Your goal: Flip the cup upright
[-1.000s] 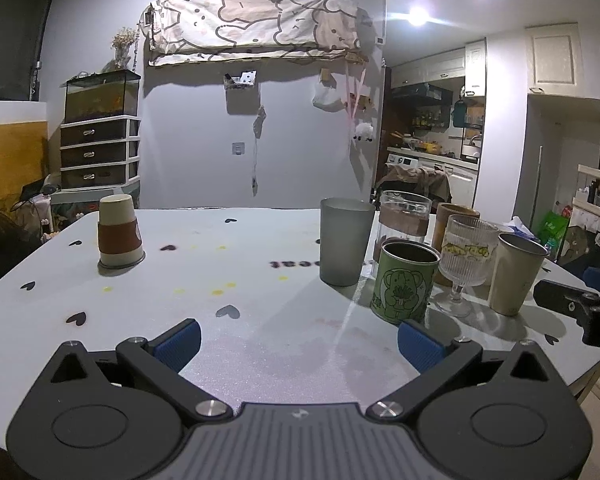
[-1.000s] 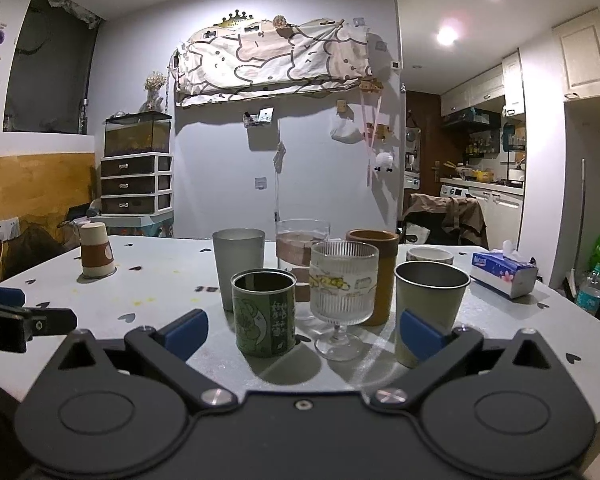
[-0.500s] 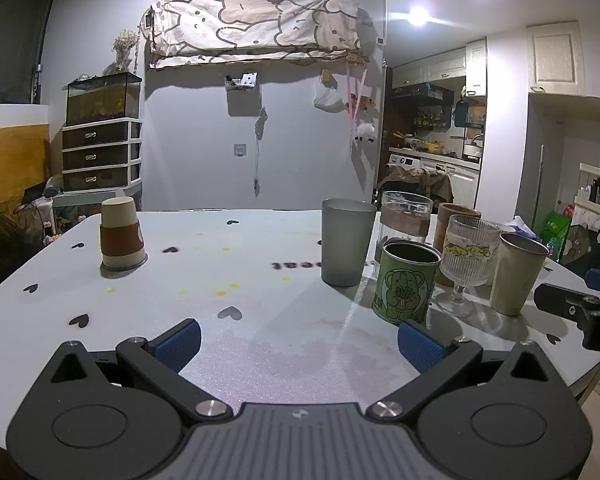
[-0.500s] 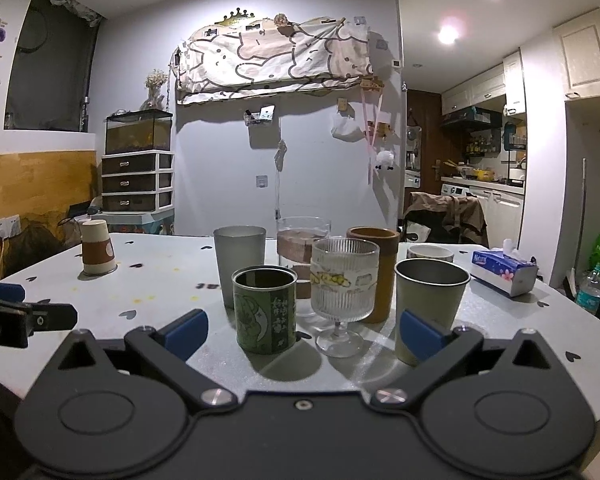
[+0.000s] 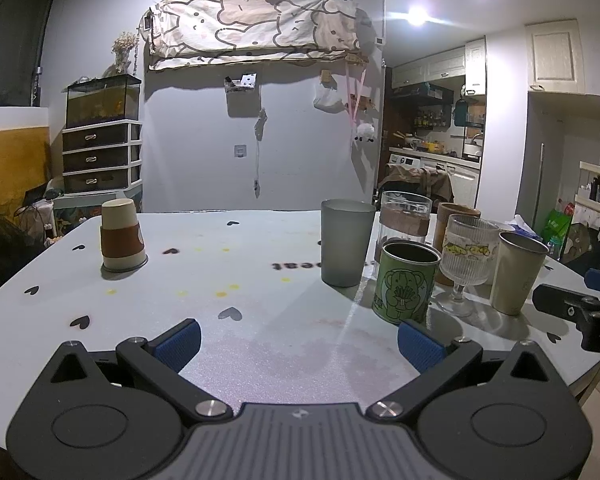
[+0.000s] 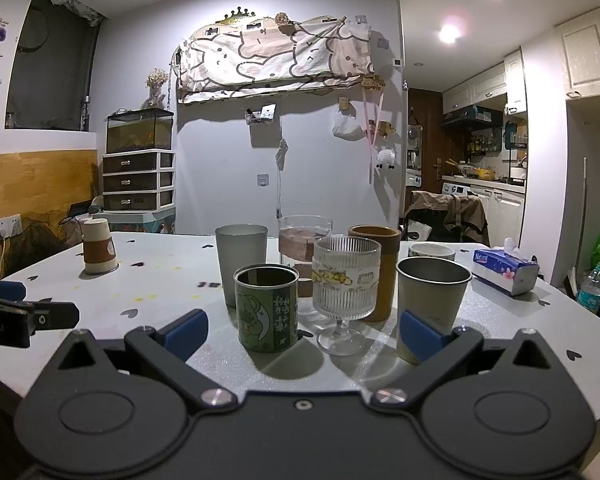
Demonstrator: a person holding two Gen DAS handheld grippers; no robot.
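On the table [image 5: 260, 280], inverted paper cup [image 5: 122, 236].

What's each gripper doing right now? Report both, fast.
Left gripper: open, holding nothing, above the table.
Right gripper: open, holding nothing, facing the cluster of upright cups.

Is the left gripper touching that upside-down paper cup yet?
Apart. The left wrist view shows bare table between the open left gripper and the paper cup, standing far off.
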